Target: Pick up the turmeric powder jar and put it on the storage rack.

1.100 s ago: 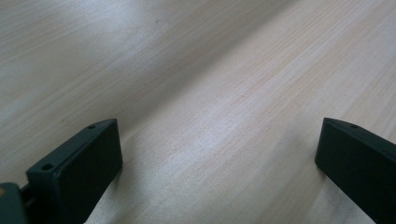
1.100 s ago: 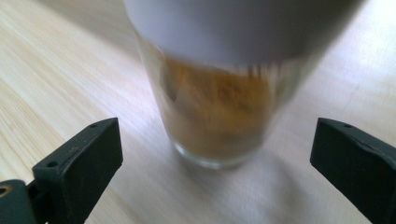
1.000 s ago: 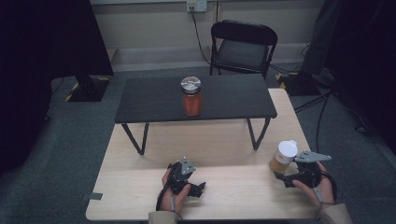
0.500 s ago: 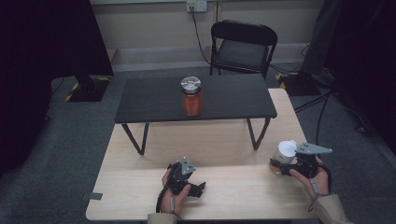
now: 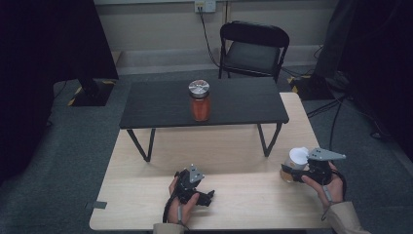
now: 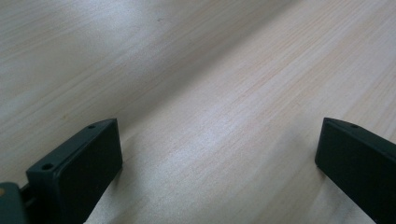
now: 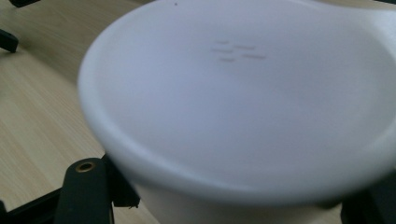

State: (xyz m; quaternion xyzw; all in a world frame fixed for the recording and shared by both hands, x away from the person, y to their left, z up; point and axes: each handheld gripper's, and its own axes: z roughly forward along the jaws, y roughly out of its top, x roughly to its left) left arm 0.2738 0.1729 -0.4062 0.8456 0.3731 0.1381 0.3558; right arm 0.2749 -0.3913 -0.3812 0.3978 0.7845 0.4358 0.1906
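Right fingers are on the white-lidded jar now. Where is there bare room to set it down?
Bare wood lies between the left gripper and the white-lidded jar, and under the black bench. The bench top is free either side of the orange jar. No spot is crowded.

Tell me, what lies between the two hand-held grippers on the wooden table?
Nothing: in the high view, bare pale tabletop runs from the left gripper to the right gripper, shut on a white-lidded jar.

Orange jar (image 5: 200,101) w/ metal lid on black bench (image 5: 160,105); folding chair (image 5: 253,48) behind.
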